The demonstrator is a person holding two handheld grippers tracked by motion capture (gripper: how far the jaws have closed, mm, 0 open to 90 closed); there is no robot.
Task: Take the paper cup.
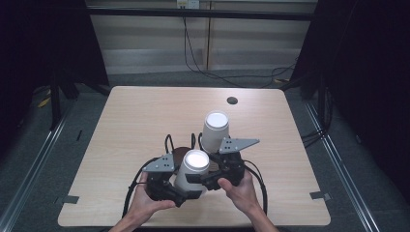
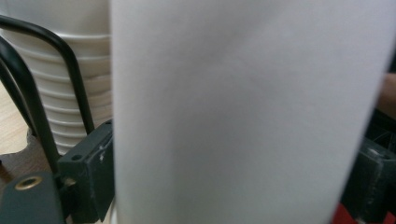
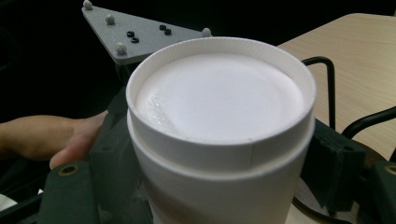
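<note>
Hands low at the table's [image 1: 121, 111] near edge; both grippers, left gripper [image 1: 186, 191] and right gripper [image 1: 205, 181], flank an upturned white cup [image 1: 192, 169], left jaws loosened, right grip unclear.

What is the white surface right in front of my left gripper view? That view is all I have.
Observer: An upside-down white paper cup; the high view shows its flat base facing up.
Operator: Is it a single cup?
Observer: No. In the right gripper view it sits nested over a second white paper cup below it.
Operator: Where is the other gripper?
Observer: In the high view, the right gripper reaches in at the same stack from the opposite side.
</note>
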